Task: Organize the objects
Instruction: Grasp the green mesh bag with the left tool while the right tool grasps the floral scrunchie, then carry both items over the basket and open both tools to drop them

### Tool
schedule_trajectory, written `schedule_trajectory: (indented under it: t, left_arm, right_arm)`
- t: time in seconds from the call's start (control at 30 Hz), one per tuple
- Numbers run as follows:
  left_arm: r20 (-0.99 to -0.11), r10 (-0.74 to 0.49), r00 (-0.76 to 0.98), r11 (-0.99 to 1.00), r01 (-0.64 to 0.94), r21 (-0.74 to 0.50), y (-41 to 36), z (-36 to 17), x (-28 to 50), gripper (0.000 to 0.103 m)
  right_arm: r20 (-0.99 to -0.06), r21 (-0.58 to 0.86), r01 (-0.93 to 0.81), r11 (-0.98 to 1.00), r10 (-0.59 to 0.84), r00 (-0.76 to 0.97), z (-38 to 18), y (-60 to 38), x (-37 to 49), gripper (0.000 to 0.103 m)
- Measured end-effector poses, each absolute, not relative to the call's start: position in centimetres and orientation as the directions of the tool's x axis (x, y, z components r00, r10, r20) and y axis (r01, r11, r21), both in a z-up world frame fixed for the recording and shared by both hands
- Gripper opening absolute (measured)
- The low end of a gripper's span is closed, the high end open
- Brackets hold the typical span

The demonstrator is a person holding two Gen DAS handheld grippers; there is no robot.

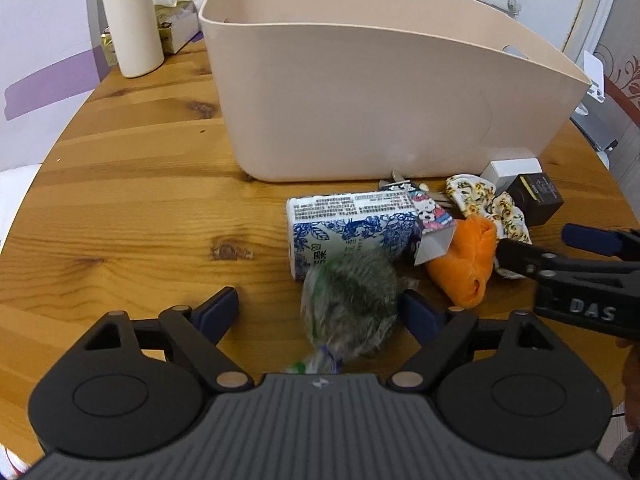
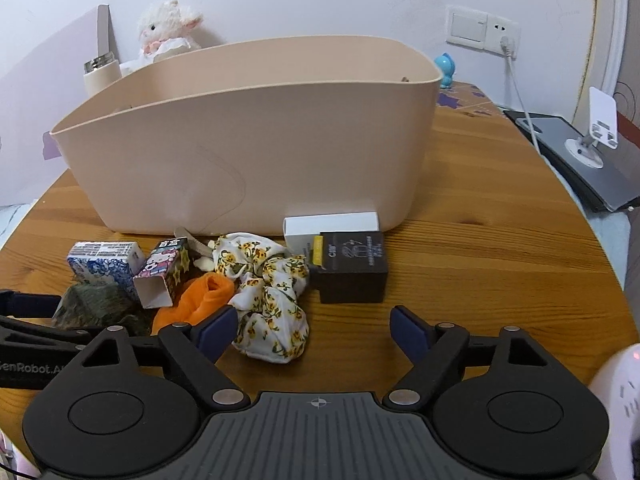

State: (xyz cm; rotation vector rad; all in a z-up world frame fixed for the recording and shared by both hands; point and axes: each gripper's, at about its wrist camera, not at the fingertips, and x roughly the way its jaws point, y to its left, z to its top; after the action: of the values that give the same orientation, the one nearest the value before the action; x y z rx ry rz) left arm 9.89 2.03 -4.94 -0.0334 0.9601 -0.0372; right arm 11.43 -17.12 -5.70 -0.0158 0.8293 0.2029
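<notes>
A beige plastic bin (image 1: 360,92) (image 2: 248,148) stands on the round wooden table (image 1: 140,200). In front of it lie a blue-and-white carton (image 1: 340,220), a small Hello Kitty box (image 2: 162,276), an orange cloth (image 1: 464,264), a floral scrunchie (image 2: 272,300), a black box (image 2: 352,268) and a white box (image 2: 332,226). My left gripper (image 1: 324,312) is open, with a blurred grey-green furry bundle (image 1: 352,304) between its fingers, against the right one. My right gripper (image 2: 316,330) is open around the near end of the scrunchie, low over the table.
A white flask (image 1: 132,28) stands at the back left, with a plush lamb (image 2: 168,28) behind the bin. A phone stand (image 2: 596,128) on a grey device sits at the right. A blue figurine (image 2: 446,68) is near the wall socket.
</notes>
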Motion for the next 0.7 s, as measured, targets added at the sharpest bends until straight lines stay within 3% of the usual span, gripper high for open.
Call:
schedule_trajectory:
  t: [0.1, 0.23, 0.33, 0.43, 0.7]
  left_arm:
    - [-0.81, -0.047, 0.584, 0.999, 0.031, -0.036, 2.1, -4.9, 10.1, 0.078]
    - [-0.803, -0.044, 0.594, 0.999, 0.049, -0.018, 2.1, -4.7, 10.1, 0.06]
    - [-0.801, -0.044, 0.597, 0.998, 0.06, -0.009, 2.3, -4.6, 9.7, 0.041]
    - [-0.805, -0.061, 0.591, 0.998, 0.064, -0.029, 2.8, -4.5, 9.3, 0.039]
    - [-0.782, -0.084, 0.618, 0.996, 0.059, -0.061, 4.3, -3.0, 7.4, 0.035]
  right_arm:
    - [-0.729, 0.061, -0.204, 0.977, 0.184, 0.659, -5.9, -16.5, 11.7, 0.074]
    - [-0.722, 0.023, -0.238, 0.971, 0.181, 0.668, -6.1, -15.4, 11.5, 0.046]
    - [-0.714, 0.037, -0.259, 0.965, 0.207, 0.669, -6.0, -15.2, 11.3, 0.015]
    - [-0.713, 0.035, -0.256, 0.966, 0.204, 0.671, -6.0, -15.1, 11.1, 0.009]
    - [-0.671, 0.006, -0.222, 0.975, 0.169, 0.722, -3.7, -15.2, 8.8, 0.008]
